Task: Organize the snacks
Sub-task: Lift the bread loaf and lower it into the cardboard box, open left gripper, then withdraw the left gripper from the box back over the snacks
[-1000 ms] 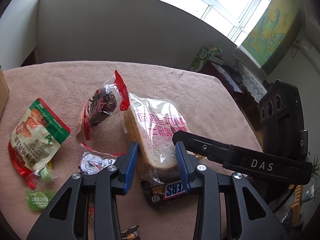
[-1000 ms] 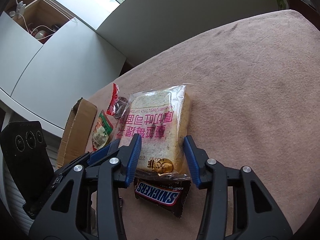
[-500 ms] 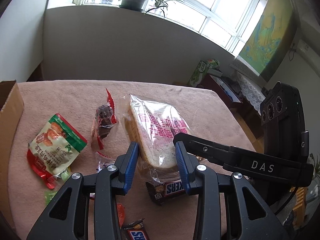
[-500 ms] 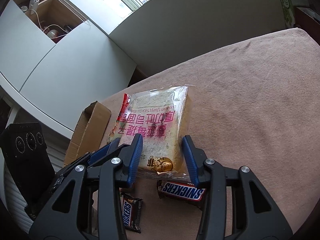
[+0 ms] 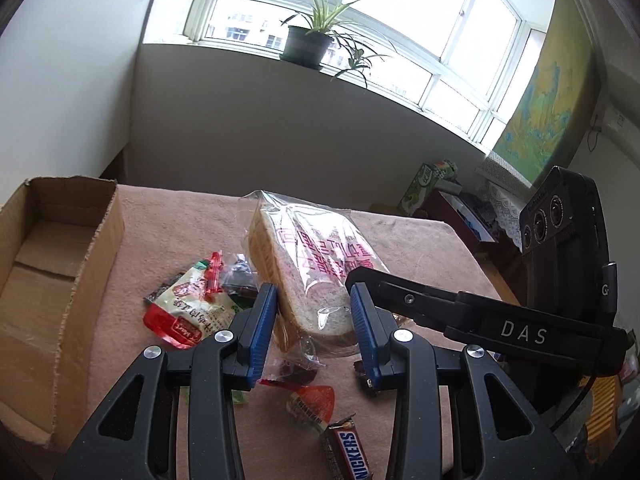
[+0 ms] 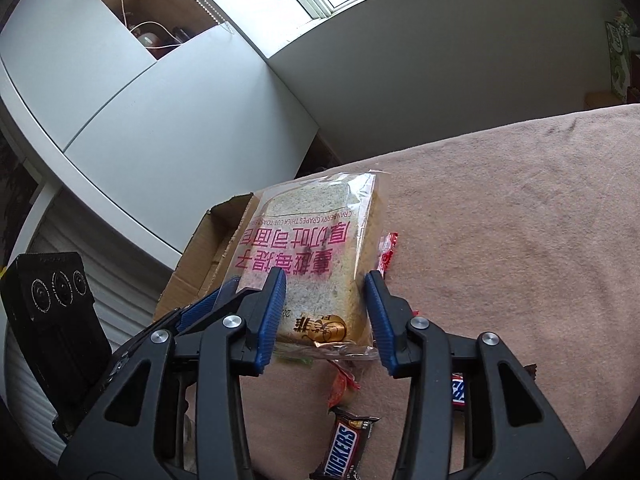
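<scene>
Both claws, left gripper [image 5: 314,324] and right gripper [image 6: 326,314], clench the clear-bagged sliced bread loaf [image 6: 316,256], held above the pink-clothed desk [image 6: 520,220] near the open cardboard box [image 5: 52,280] at its left edge.

- Both tongs bracket the bagged bread [image 5: 316,268], lifted off the worktop [image 6: 520,208]; right tongs [image 6: 326,316] cross just right of left tongs [image 5: 314,326].
- Cardboard box [image 5: 52,276] at left edge: open top, interior bare, near wall stands between.
- Snack packets [image 5: 188,308] and Snickers bars [image 6: 344,448] litter the near-left worktop.
- Far-right worktop bare.
</scene>
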The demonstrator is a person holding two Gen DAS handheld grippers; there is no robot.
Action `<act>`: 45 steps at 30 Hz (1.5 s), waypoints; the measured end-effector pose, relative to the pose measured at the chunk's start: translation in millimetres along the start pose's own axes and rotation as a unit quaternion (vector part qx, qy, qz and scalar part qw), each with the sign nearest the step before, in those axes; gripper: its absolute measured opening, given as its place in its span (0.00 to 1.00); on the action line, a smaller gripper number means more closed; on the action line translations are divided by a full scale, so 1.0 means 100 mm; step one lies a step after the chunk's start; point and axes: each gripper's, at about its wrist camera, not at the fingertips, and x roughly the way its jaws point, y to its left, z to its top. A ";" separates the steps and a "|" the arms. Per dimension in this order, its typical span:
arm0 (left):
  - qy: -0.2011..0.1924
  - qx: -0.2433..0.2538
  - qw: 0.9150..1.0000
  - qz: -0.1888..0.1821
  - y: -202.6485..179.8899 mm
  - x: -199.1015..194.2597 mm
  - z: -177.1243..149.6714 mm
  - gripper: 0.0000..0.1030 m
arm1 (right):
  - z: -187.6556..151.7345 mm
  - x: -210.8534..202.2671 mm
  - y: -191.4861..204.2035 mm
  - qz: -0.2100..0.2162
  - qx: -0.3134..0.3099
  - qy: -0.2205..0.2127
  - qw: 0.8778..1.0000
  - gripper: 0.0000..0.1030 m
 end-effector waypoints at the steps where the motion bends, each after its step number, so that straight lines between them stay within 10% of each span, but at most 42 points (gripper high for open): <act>1: -0.003 -0.003 1.000 0.003 0.04 -0.03 0.00 0.34 | 0.00 0.04 0.06 0.001 -0.004 0.002 1.000 0.43; 30: -0.077 -0.094 0.988 0.098 1.42 -0.84 -0.17 0.34 | -0.08 1.35 1.59 0.050 -0.107 0.066 0.991 0.43; 45: -0.078 -0.121 0.978 0.154 1.76 -0.94 -0.25 0.34 | -0.04 1.41 1.44 0.010 -0.138 0.065 0.988 0.56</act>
